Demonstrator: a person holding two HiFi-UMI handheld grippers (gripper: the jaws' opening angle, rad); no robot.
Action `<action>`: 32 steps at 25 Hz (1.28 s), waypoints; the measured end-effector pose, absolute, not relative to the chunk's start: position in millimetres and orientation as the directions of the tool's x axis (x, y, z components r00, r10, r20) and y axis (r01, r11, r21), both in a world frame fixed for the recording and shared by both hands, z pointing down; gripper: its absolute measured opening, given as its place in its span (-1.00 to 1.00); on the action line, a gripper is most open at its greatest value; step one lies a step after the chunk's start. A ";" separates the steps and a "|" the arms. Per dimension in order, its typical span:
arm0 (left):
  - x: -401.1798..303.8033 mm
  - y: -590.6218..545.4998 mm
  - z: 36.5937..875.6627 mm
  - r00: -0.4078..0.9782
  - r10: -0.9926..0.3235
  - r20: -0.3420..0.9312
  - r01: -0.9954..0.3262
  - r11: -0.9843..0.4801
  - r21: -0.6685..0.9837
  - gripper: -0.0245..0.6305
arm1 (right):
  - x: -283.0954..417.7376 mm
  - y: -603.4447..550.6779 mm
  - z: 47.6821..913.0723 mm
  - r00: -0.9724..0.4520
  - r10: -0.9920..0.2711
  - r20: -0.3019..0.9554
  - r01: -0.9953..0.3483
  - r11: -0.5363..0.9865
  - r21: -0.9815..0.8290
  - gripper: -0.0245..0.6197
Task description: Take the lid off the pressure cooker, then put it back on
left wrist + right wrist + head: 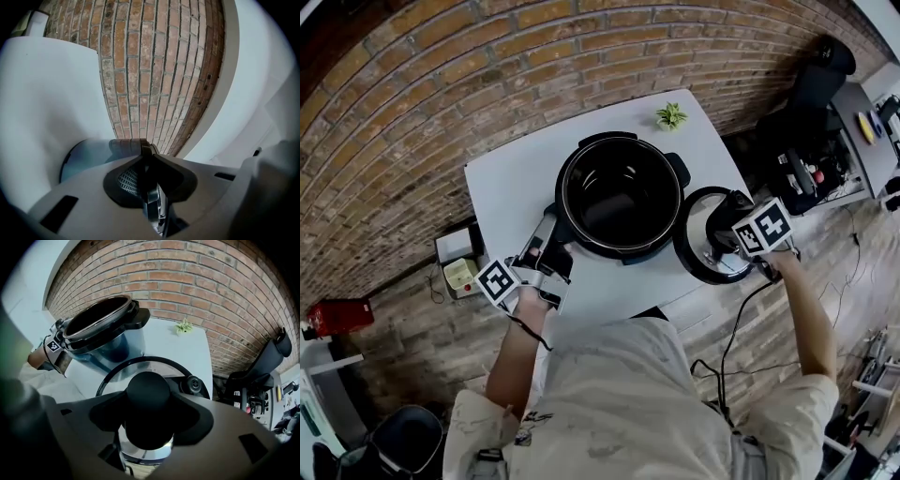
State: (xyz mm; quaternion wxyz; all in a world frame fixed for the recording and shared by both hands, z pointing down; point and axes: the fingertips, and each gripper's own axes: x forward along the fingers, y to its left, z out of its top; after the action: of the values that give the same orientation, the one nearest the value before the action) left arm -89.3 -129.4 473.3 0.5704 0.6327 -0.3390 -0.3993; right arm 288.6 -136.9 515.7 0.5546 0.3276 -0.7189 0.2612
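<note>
The pressure cooker (619, 197) stands uncovered in the middle of the white table (516, 173), its dark pot showing. My left gripper (553, 242) is shut on the cooker's near-left side handle (143, 147); in the left gripper view the jaws (149, 161) pinch that thin black edge beside the cooker's shiny wall (84, 157). My right gripper (727, 230) is shut on the lid's black knob (147, 399). The steel lid (698, 255) with its black rim hangs low at the table's right edge, beside the cooker (101, 326). The lid (140, 365) lies under the right gripper (147, 416).
A small green plant (671, 115) sits at the table's far corner. A black stand with equipment (811, 103) is to the right. On the brick floor left of the table is a small box (459, 262). Cables run on the floor at the lower right.
</note>
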 end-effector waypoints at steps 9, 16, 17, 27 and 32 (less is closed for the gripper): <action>-90.4 -128.7 473.7 0.445 -0.888 -0.118 0.027 -0.119 0.993 -0.71 | 283.9 -142.3 565.8 -0.157 -0.180 0.971 -0.771 0.637 -0.006 -0.01; -89.8 -129.0 472.8 0.442 -0.888 -0.123 0.029 -0.123 0.992 -0.71 | 280.7 -142.9 594.5 -0.152 -0.183 0.971 -0.774 0.633 -0.001 -0.01; -89.6 -128.8 472.6 0.441 -0.889 -0.124 0.031 -0.123 0.992 -0.71 | 281.1 -141.6 598.9 -0.148 -0.183 0.972 -0.776 0.631 0.001 -0.01; -90.8 -128.5 474.4 0.428 -0.894 -0.128 0.038 -0.124 0.992 -0.71 | 281.4 -139.1 610.3 -0.140 -0.099 0.985 -0.782 0.622 -0.048 0.00; -91.2 -128.3 474.5 0.426 -0.895 -0.132 0.036 -0.128 0.991 -0.71 | 280.4 -138.5 611.5 -0.153 -0.102 0.983 -0.781 0.621 -0.058 0.00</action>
State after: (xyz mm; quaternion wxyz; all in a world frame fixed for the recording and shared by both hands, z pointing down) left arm -91.2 -128.3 474.5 0.5647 0.6278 -0.3420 -0.4124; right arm 280.4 -138.5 611.5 0.5686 0.3162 -0.6981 0.2989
